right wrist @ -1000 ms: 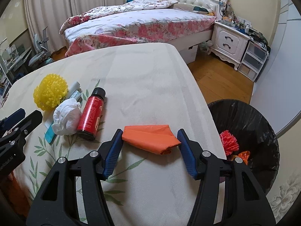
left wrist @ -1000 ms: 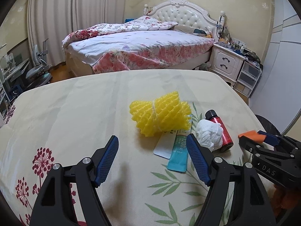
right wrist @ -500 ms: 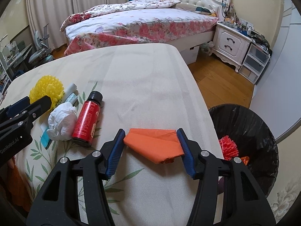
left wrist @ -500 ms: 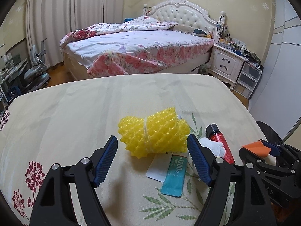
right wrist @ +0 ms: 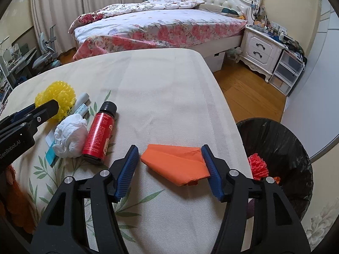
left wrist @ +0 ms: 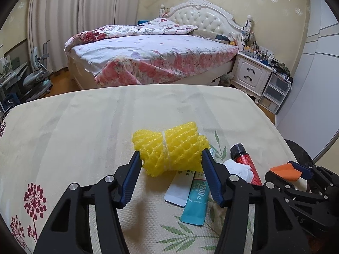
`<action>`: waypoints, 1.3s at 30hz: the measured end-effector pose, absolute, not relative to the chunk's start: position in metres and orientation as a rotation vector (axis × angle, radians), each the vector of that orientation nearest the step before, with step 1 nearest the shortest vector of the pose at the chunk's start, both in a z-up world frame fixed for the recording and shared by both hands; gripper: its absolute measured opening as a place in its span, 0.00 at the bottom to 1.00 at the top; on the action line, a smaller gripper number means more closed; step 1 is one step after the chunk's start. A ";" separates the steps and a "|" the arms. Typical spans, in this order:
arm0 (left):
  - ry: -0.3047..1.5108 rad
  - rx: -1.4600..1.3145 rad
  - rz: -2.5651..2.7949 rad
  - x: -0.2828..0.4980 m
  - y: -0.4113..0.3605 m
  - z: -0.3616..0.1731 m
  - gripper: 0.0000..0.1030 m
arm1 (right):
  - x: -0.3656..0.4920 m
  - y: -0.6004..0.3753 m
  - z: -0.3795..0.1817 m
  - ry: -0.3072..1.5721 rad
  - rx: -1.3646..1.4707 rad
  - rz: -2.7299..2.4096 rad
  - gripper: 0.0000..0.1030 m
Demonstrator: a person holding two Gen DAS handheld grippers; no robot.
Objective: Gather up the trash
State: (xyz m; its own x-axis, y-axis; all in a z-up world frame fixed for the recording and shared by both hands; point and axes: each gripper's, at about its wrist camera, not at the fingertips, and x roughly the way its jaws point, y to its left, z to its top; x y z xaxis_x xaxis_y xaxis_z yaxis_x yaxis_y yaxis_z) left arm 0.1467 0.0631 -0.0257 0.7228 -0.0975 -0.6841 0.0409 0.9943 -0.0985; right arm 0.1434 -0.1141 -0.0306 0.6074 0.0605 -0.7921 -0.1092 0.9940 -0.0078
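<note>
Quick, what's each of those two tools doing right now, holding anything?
Left tool: closing, pads touching the yellow foam net.
Right tool: opening around the orange paper, gap beside one pad.

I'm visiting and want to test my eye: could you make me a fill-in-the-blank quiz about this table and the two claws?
1. The left claw is closing around a ____ foam net.
2. The folded orange paper lies between the fingers of the ____ claw.
3. The red bottle has a ____ cap.
4. The bin beside the table is lined with a ____ bag.

Missing words: yellow; right; black; black
</note>
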 end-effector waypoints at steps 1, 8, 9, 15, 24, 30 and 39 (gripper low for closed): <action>0.758 -0.076 -0.078 0.146 0.064 -0.025 0.53 | 0.143 -0.114 -0.031 0.913 -0.057 0.098 0.58; 0.758 -0.073 -0.077 0.140 0.067 -0.024 0.50 | 0.143 -0.115 -0.031 0.913 -0.057 0.095 0.58; 0.757 -0.074 -0.077 0.138 0.069 -0.023 0.50 | 0.143 -0.115 -0.031 0.913 -0.056 0.095 0.58; 0.756 -0.073 -0.069 0.121 0.081 -0.019 0.50 | 0.142 -0.116 -0.030 0.913 -0.057 0.093 0.59; 0.792 -0.083 -0.021 0.105 0.101 -0.027 0.61 | 0.142 -0.116 -0.030 0.913 -0.058 0.093 0.59; 0.782 -0.108 0.010 0.113 0.104 -0.027 0.72 | 0.142 -0.116 -0.030 0.913 -0.058 0.093 0.59; 0.771 -0.050 0.002 0.127 0.095 -0.026 0.76 | 0.142 -0.116 -0.030 0.914 -0.057 0.091 0.60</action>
